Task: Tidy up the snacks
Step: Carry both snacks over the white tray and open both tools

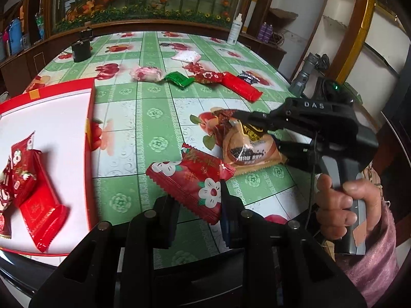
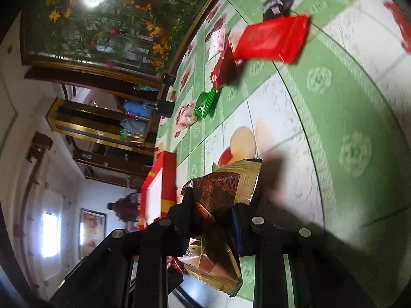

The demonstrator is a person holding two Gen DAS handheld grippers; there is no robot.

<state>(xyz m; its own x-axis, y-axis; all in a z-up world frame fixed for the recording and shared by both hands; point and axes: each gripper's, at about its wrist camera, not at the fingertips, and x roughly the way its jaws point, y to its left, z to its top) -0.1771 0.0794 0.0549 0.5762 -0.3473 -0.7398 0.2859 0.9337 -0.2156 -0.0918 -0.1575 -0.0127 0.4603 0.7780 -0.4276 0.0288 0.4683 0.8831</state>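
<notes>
My left gripper [image 1: 197, 200] is clenched on a red snack packet with white flowers [image 1: 191, 177], pinching its near end while the rest sticks out over the green flowered tablecloth [image 1: 151, 118]. To its left sits the red-rimmed box [image 1: 90, 118] with a white floor, and several red packets [image 1: 33, 192] already lie inside it, at its near left part.

My right gripper [image 2: 212, 213] grasps a tan and brown snack packet [image 2: 226, 187]; in the left camera the same packet [image 1: 250, 148] hangs from the gripper's dark fingers [image 1: 254, 118] on the right side of the table, just beyond the flowered packet. My right hand [image 1: 346, 205], in a pink sleeve [image 1: 372, 256], wraps the handle.

Farther across the table more snacks lie in a loose row: a pink one [image 1: 146, 74], a green one [image 1: 178, 79], a long red one [image 1: 241, 86] and a dark one [image 1: 248, 77] beside it, with a white one [image 1: 186, 57] beyond. A white bottle [image 1: 235, 29] stands at the far edge, and a black container [image 1: 81, 50] at the far left.
</notes>
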